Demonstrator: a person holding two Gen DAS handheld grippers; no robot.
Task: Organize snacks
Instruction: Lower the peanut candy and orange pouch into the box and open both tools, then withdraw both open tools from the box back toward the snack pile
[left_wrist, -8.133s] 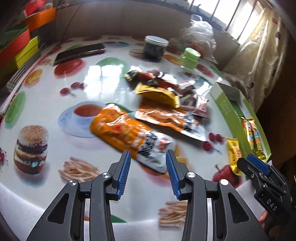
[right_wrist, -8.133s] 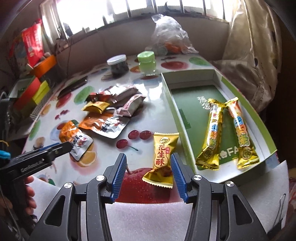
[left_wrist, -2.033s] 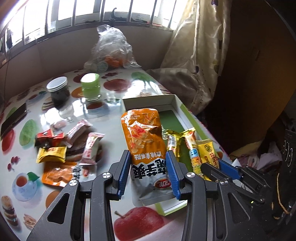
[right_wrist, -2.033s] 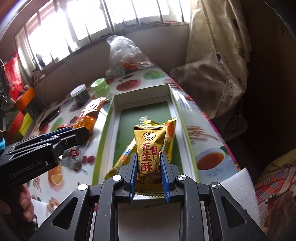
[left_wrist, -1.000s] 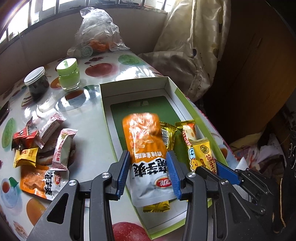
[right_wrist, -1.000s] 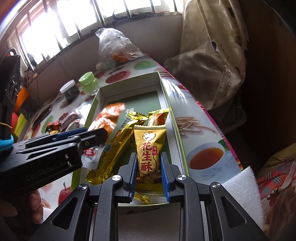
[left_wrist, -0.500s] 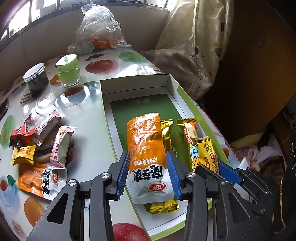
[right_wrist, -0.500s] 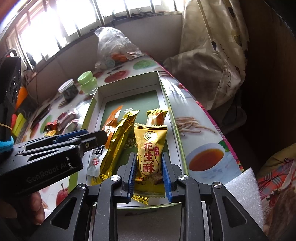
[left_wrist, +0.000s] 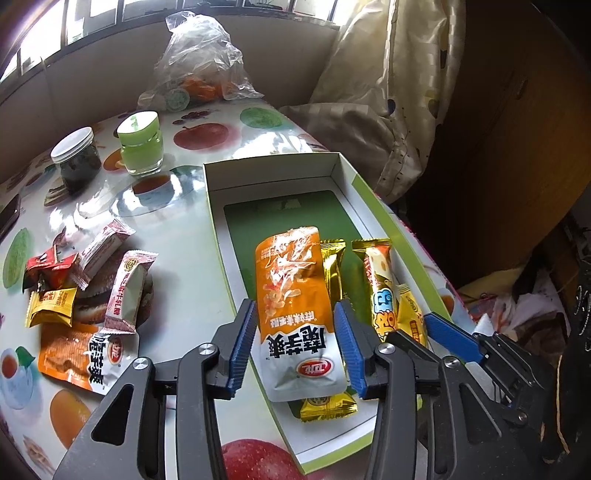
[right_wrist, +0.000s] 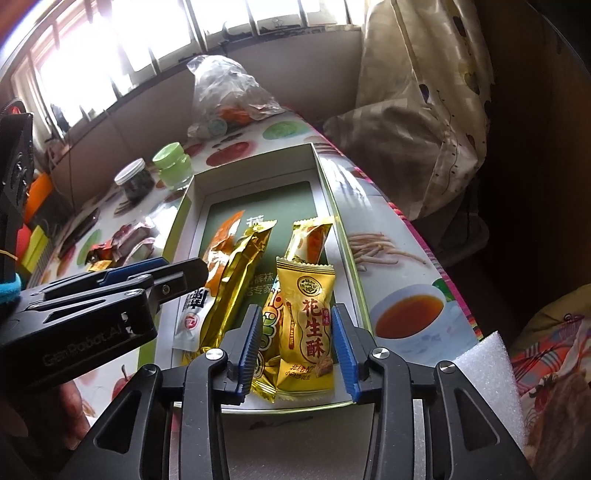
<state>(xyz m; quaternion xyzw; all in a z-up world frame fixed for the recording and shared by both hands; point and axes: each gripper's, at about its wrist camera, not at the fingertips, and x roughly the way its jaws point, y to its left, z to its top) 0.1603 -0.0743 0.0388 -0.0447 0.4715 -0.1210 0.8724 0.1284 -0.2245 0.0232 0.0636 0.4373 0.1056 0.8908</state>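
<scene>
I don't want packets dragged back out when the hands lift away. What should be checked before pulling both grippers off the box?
1. Left gripper let go of the orange pouch: ok, jaws opening, gaps show beside both pads.
2. Right gripper let go of the yellow peanut packet: ok, jaws opening, pads clear of it.
3. Orange pouch inside the green box: ok, lying on other packets.
4. Yellow peanut packet inside the box: ok, overlapping a gold bar.
5. Nothing snagged on the pads: cannot tell.
6. Loose snacks left on the table: not ok, several remain.
</scene>
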